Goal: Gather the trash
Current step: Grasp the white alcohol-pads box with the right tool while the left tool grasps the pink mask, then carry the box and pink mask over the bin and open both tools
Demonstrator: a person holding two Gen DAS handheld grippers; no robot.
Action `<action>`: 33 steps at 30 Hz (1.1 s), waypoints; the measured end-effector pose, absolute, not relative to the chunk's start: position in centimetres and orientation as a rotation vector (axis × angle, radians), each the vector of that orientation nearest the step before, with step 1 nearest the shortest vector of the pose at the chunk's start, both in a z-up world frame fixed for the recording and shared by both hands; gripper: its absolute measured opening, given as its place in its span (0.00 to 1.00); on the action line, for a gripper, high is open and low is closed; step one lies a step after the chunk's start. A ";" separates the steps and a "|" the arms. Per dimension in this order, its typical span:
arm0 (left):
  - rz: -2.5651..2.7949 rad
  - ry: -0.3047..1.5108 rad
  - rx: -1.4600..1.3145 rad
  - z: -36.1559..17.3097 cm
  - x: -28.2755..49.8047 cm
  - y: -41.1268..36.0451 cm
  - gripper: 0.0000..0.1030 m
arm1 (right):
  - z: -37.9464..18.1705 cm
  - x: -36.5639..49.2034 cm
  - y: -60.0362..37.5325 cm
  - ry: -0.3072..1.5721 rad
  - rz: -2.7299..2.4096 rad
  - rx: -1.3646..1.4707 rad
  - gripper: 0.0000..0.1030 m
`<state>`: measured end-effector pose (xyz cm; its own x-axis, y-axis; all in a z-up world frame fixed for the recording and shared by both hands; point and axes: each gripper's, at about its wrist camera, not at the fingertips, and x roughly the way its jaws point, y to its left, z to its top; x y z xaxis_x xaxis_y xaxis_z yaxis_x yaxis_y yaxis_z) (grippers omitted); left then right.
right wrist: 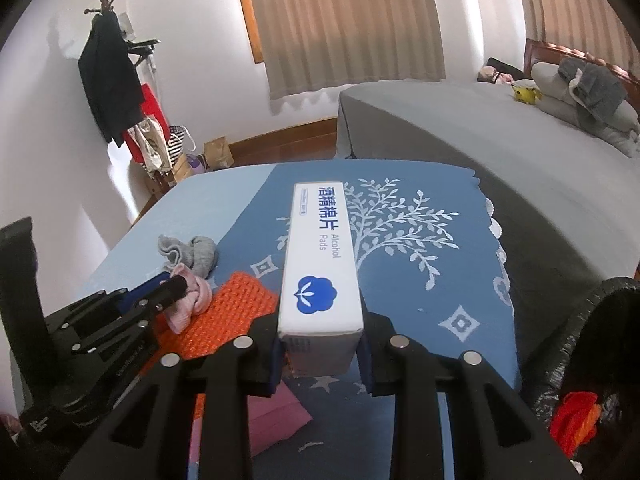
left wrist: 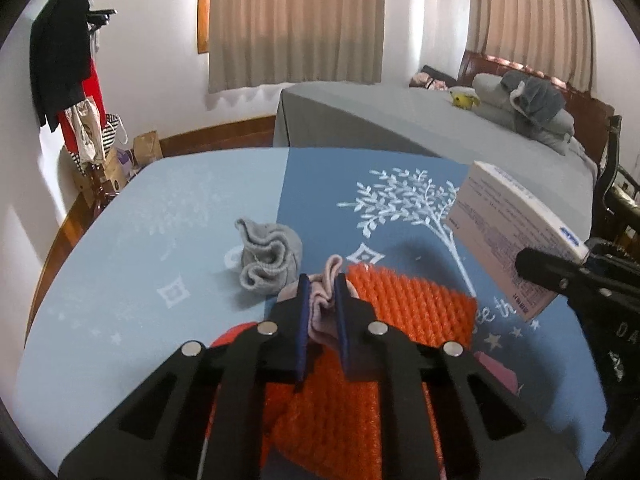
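Note:
My left gripper (left wrist: 322, 285) is shut on a crumpled pink sock (left wrist: 325, 304), pinched between its blue pads just above an orange foam net (left wrist: 416, 304) on the blue tablecloth (left wrist: 320, 184). A grey sock (left wrist: 268, 256) lies to its left on the cloth. My right gripper (right wrist: 320, 360) is shut on a white alcohol-pads box (right wrist: 320, 264), held above the table. In the left wrist view that box (left wrist: 508, 232) hangs at the right. The right wrist view shows the left gripper (right wrist: 172, 284) with the pink sock (right wrist: 192, 300) at the left.
A black trash bag (right wrist: 592, 360) with something orange inside (right wrist: 572, 420) stands open at the right of the table. A pink sheet (right wrist: 272, 412) lies near the front edge. Behind the table is a grey bed (right wrist: 480, 128), and a coat rack (right wrist: 108, 72) stands at the left.

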<state>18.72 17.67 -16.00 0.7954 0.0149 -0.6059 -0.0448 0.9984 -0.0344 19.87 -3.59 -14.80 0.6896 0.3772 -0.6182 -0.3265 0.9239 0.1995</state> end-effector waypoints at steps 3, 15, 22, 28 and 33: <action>0.030 0.607 -0.049 -14.6 18.1 17.5 0.11 | -14.4 19.6 -3.9 0.697 0.398 0.080 0.28; 0.013 0.493 -0.072 -9.9 16.8 16.3 0.11 | -12.3 18.4 -5.4 0.653 0.397 0.092 0.28; -0.011 0.471 -0.072 -8.3 15.7 14.5 0.11 | -10.7 17.2 -6.9 0.628 0.385 0.096 0.28; -0.061 0.455 -0.073 -7.3 14.8 12.4 0.11 | -9.2 15.8 -9.2 0.604 0.361 0.100 0.28; -0.109 0.445 -0.069 -6.9 14.1 10.0 0.11 | -8.3 14.7 -10.9 0.590 0.332 0.103 0.28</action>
<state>14.13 10.00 -6.90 0.8971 -0.1200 -0.4253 0.0897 0.9918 -0.0906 14.74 -10.95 -8.35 0.7795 0.3361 -0.5286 -0.2779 0.9418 0.1891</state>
